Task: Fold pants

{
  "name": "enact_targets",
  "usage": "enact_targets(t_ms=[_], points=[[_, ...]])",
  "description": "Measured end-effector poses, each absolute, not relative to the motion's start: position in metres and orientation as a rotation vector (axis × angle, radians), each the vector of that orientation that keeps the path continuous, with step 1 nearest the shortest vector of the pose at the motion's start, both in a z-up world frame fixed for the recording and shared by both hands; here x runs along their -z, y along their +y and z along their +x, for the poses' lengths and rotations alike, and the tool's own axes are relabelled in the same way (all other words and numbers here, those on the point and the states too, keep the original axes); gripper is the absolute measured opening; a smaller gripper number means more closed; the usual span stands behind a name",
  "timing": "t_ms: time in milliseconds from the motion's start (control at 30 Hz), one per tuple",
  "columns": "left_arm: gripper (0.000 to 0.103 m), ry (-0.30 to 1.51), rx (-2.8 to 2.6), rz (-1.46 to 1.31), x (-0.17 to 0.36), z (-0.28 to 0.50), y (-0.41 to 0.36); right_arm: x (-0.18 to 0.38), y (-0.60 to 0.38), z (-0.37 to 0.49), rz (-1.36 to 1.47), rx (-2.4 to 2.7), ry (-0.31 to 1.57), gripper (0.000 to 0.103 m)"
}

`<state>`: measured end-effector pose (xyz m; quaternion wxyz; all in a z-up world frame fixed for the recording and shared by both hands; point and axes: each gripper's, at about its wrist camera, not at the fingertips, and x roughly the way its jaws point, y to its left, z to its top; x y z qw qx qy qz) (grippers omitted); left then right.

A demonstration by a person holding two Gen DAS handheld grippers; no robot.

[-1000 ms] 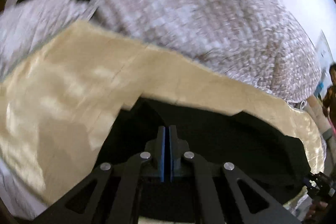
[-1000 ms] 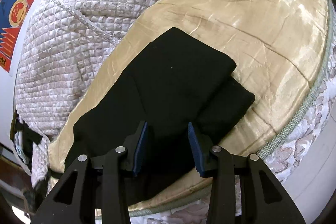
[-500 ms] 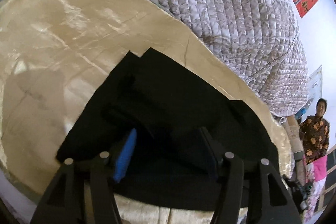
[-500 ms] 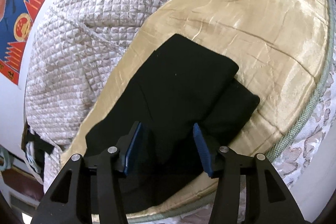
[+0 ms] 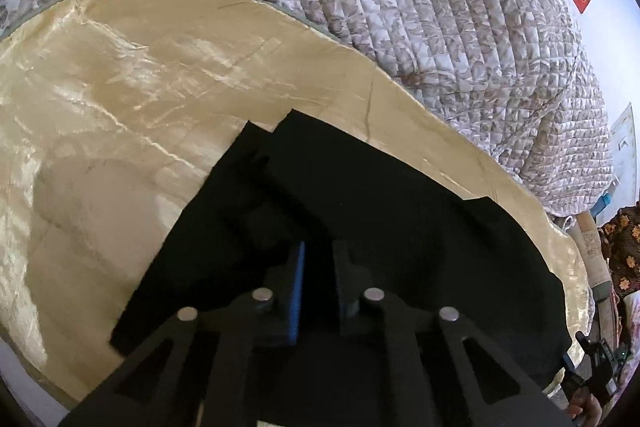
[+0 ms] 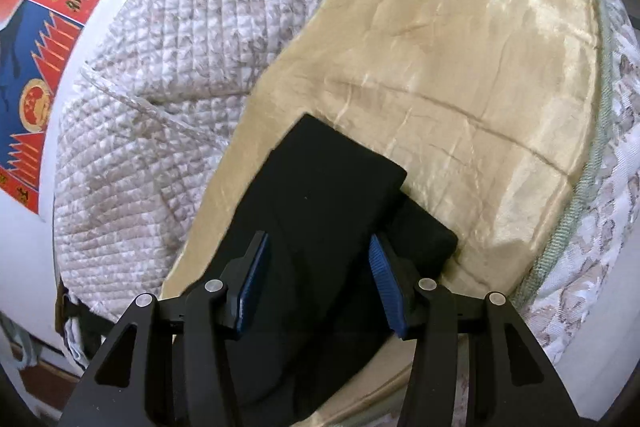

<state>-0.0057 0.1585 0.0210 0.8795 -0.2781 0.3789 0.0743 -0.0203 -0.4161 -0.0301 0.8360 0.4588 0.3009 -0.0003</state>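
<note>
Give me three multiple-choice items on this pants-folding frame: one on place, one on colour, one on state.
1. Where do the pants lie?
A. on the gold satin cloth
B. on the quilted blanket
C. on a chair

2. What colour are the pads on the fingers?
A. red
B. blue
C. white

3. How does the right gripper stand?
A. shut on the pants
B. out of view
C. open above the pants

Answers:
1. A: gold cloth shows around the black fabric on all visible sides.
2. B: blue strips line both fingers.
3. C: a wide gap separates the fingers, with nothing pinched.
</note>
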Motion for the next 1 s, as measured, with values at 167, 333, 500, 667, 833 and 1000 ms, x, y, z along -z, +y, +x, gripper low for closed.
enact_targets(t_ms=[167, 333, 500, 667, 833, 1000], points=[[0.001, 0.79, -0.137, -0.565, -0.026, -0.001, 0.157, 0.028, -0.413, -0.004, 0.946, -0.024, 0.656, 0.026], [0.001, 0.716, -0.167, -0.569, -0.058, -0.021, 0.168, 0.012, -0.412, -0.011, 0.938, -0.071, 0.621, 0.008], [0.001, 0.638, -0.2, -0.545, -0.089, -0.054, 0.18, 0.003, -0.41, -0.036, 0.946, -0.081, 0.563, 0.008], [0.001, 0.746, -0.131, -0.656, -0.052, -0.054, 0.185, 0.052, -0.419, -0.026, 1.055, -0.005, 0.705, 0.008], [0.018, 0.818, -0.041, -0.765, -0.029, -0.047, 0.183, 0.043, -0.416, -0.025, 1.012, 0.011, 0.689, 0.011], [0.058, 0.833, -0.05, -0.836, -0.017, -0.043, 0.181, 0.044, -0.417, -0.026, 1.041, 0.009, 0.68, 0.012]])
